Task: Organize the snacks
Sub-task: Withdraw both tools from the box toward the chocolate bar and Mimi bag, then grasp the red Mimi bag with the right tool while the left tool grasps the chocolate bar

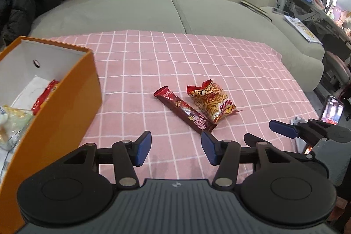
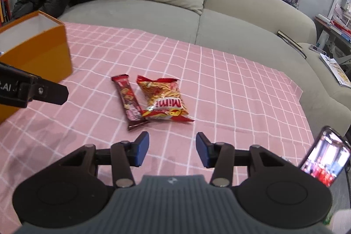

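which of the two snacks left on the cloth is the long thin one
The dark red wafer bar, lying left of the puffy Mimi noodle bag, nearer the orange box.

Orange box: cut off by left edge in both views; contents partly hidden by its wall.
Phone: lower part hidden behind right gripper body.
Wafer bar print: illegible.

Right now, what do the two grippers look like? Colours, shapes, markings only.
Both match. The left gripper and right gripper each have black linkage arms with silver rivets, two round black discs at the base, and a ribbed grey body bearing a small round logo. The jaws carry flat blue pads. From the right wrist view, the left gripper's side shows white lettering, partly cut off. No cables or sleeves visible.
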The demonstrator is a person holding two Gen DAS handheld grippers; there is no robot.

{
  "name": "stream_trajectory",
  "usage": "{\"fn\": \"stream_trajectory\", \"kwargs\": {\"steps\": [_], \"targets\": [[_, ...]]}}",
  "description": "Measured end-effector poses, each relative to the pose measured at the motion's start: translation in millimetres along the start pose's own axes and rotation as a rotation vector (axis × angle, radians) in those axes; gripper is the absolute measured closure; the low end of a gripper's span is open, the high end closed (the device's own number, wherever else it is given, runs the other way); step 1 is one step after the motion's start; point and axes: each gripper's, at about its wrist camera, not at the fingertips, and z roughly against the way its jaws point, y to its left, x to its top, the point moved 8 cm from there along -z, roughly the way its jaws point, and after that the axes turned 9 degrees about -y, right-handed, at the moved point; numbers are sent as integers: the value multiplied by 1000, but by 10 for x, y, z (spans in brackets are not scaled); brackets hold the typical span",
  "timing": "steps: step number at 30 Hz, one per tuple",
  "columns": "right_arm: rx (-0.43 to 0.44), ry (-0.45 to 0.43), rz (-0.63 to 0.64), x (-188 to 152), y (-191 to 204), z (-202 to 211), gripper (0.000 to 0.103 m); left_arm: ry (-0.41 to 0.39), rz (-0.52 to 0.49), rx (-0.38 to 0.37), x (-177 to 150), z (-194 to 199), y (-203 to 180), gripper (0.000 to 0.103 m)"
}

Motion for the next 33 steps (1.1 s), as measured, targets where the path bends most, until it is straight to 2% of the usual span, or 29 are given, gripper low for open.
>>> {"fn": "stream_trajectory", "kwargs": {"steps": [8, 17, 20, 22, 26, 29, 33], "targets": [[-11, 18, 26, -29, -73, -391, 57, 37, 72, -6, 46, -423, -17, 41], [87, -54, -57, 247, -91, -627, 52, 70, 162, 10, 131, -776, 93, 41], [78, -31, -58, 287, -80, -793, 51, 82, 152, 20, 144, -831, 127, 41], [97, -12, -78, 273, -70, -885, 46, 91, 153, 20, 143, -872, 145, 41], [116, 25, -111, 185, -63, -1006, 46, 117, 165, 10, 115, -965, 147, 41], [119, 35, -91, 137, -47, -1037, 51, 128, 172, 3, 99, -1016, 130, 39], [119, 34, -90, 106, -70, -1001, 62, 143, 179, -2, 90, -1082, 88, 36]]}}
